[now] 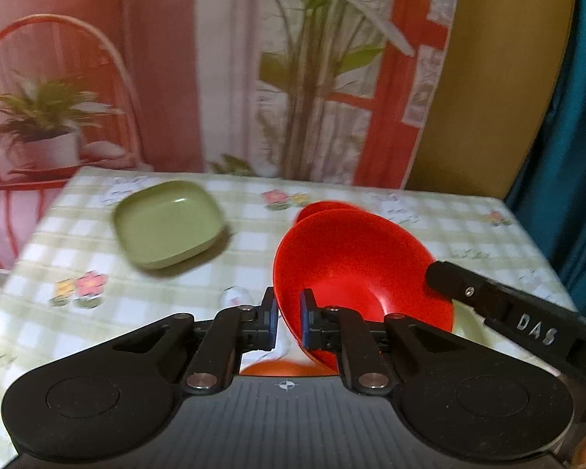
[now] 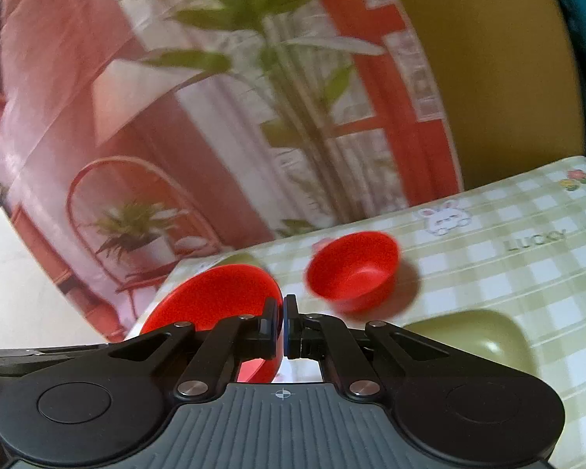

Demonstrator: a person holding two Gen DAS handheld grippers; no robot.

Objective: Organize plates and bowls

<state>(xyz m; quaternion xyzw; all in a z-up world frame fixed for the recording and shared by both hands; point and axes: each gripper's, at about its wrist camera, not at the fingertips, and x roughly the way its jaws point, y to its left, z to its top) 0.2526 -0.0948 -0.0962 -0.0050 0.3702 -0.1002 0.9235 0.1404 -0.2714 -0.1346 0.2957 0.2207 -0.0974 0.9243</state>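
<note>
Fingers of both grippers, left [image 1: 288, 318] and right [image 2: 280, 326], clamp the red plate's [image 1: 355, 265] opposite rims.

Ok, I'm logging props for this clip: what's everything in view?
Round red plastic plate: one, red, tilted, gripped at its rim.
Small round red bowl: one, red, on the cloth behind the plate.
Square green plate: one, green, cloth's far left.
Rounded pale green dish: one, pale green, near right.
Checked tablecloth: one, green-white, covering the table.
Left hand-held gripper: one, black, shut on plate's rim.
Right hand-held gripper: one, black, shut on the opposite rim.
</note>
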